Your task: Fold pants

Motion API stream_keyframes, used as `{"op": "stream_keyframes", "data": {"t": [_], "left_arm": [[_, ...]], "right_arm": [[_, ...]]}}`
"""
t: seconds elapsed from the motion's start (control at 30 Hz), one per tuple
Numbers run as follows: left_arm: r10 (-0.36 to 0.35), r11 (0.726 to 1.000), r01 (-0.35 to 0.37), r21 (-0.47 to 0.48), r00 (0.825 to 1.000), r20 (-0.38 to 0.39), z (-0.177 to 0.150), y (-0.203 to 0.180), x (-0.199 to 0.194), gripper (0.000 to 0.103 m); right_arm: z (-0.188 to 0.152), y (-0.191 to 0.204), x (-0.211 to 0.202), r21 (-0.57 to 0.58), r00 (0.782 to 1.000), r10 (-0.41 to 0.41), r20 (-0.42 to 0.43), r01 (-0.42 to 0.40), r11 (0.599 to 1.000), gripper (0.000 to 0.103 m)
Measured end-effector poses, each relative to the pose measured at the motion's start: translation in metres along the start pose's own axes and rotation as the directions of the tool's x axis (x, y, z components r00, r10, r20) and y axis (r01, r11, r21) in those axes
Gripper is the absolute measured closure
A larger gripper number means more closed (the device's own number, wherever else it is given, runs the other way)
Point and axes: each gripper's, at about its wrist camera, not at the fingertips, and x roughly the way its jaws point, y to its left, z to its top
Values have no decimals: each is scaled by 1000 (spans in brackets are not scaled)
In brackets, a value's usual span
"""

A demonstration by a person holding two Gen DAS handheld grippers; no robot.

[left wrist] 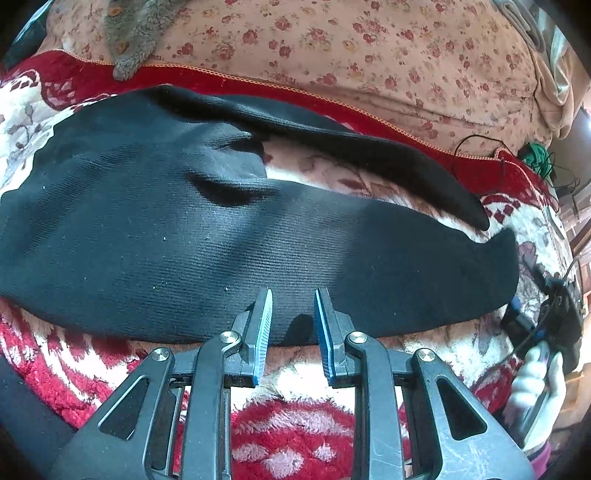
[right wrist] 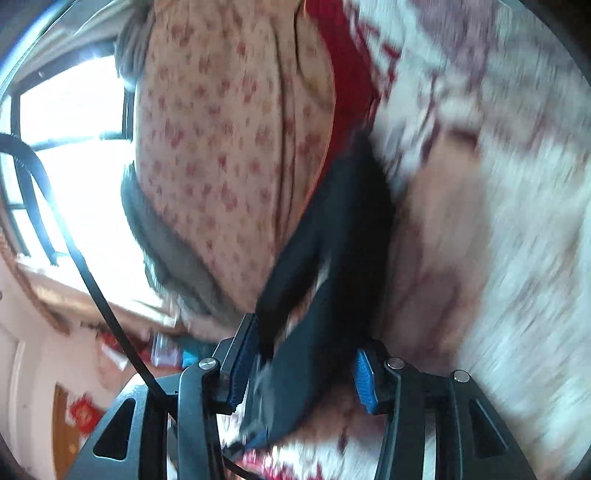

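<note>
Black pants (left wrist: 229, 240) lie spread flat on a red and white fleece blanket (left wrist: 295, 439), waist at the left, two legs running to the right. My left gripper (left wrist: 293, 295) is open and empty, its tips just over the near edge of the near leg. The right gripper (left wrist: 543, 325) shows at the far right of the left wrist view, by the leg ends. In the blurred right wrist view my right gripper (right wrist: 306, 347) stands open with the black pants cloth (right wrist: 332, 236) lying between the jaws; the pads (right wrist: 365, 380) do not press it.
A pink floral quilt (left wrist: 351, 48) lies behind the blanket, with a grey furry item (left wrist: 136, 29) on it at the far left. Black cables and a green bundle (left wrist: 535, 155) sit at the far right. A bright window (right wrist: 74, 147) shows in the right wrist view.
</note>
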Motion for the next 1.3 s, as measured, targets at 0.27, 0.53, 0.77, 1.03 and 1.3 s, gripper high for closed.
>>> {"op": "stream_keyframes", "data": {"t": [0.27,0.53,0.77,1.03,1.3], "left_arm": [[5,1000,-4,8,1000,-8,1,-5,7,81],[14,1000,-14,17,1000,7,0,-2,4,81],[44,997,-41,-60,998,52,9,42,-15,81],[-23,972,40,-231,997,74,44,104,-27,52],[-24,970,41,-241,997,76,98,107,-12,52]], "right_arm": [[25,7,-22,-79,987,-137,83,143,986,57],[12,14,-24,-248,950,-302,82,312,917,94],[11,-2,-49,-186,890,-450,78,456,870,88],[8,68,-61,-341,902,-396,173,432,835,50],[19,94,56,-402,939,-343,-37,301,865,49]]}}
